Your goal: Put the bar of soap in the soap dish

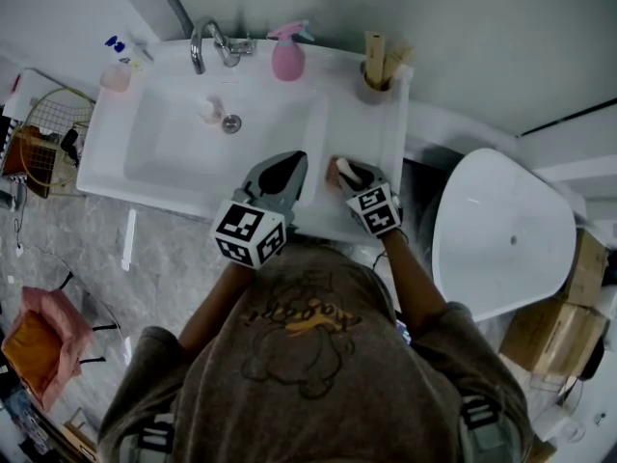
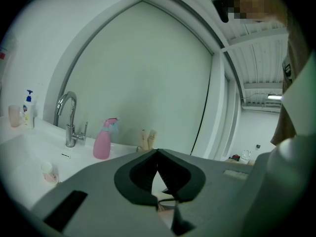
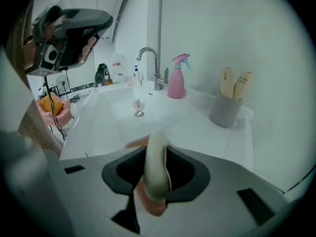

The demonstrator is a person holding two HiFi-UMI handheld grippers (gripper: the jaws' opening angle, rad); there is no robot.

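Observation:
A cream bar of soap [image 3: 157,169] stands on edge between the jaws of my right gripper [image 3: 157,152], which is shut on it. Just under it lies the pink soap dish [image 3: 152,207], on the white sink's [image 1: 376,128] front right ledge; whether the soap touches the dish I cannot tell. From the head view, the right gripper [image 1: 349,174] points down at the dish [image 1: 333,174] with the soap [image 1: 344,168] at its tip. My left gripper [image 1: 292,162] hovers just left of it over the basin's front rim, shut and empty, its tips [image 2: 158,153] together.
At the back of the sink stand a chrome tap [image 1: 204,41], a pink spray bottle [image 1: 287,56] and a grey cup of tubes [image 1: 374,77]. A small cup [image 1: 212,111] sits by the drain. A toilet [image 1: 501,230] stands at the right, a wire basket [image 1: 48,133] at the left.

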